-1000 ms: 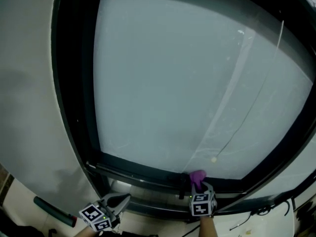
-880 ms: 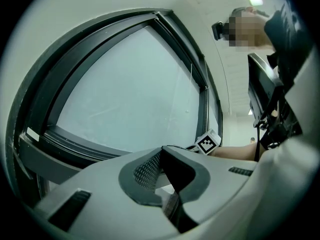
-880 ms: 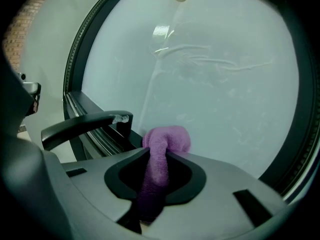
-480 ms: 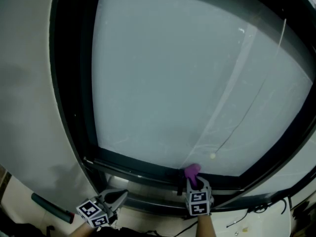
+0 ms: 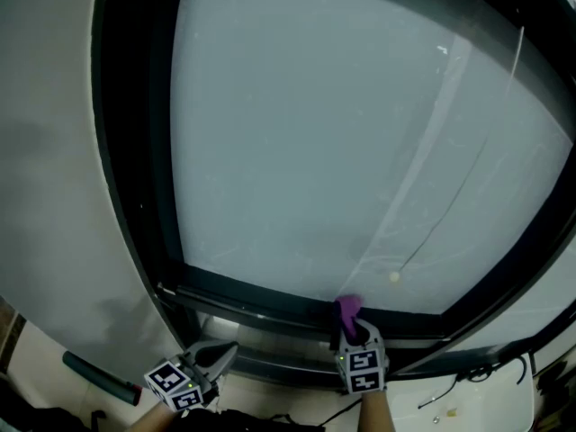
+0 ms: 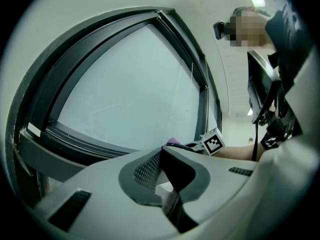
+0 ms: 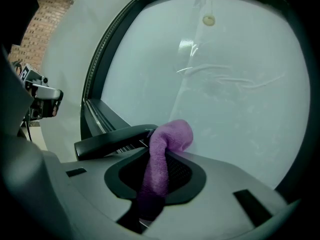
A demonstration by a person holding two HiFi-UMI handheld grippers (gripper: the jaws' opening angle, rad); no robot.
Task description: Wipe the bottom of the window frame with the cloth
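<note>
Head view: low and just right of centre, the right gripper [image 5: 351, 329] is clamped on the purple cloth [image 5: 347, 310], whose bunched end sits at the dark bottom rail of the window frame [image 5: 252, 297]. At lower left, the left gripper [image 5: 223, 353] has its jaws together on nothing, beside the rail. A cord's bead [image 5: 393, 277] hangs just above the cloth; a dark rod [image 5: 97, 378] lies in the lower left corner.

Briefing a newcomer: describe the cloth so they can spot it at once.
Find the big frosted window and follow the bottom rail of its dark frame. There the right gripper pinches a cloth that pokes up at the rail. It is the only purple thing in view.
</note>
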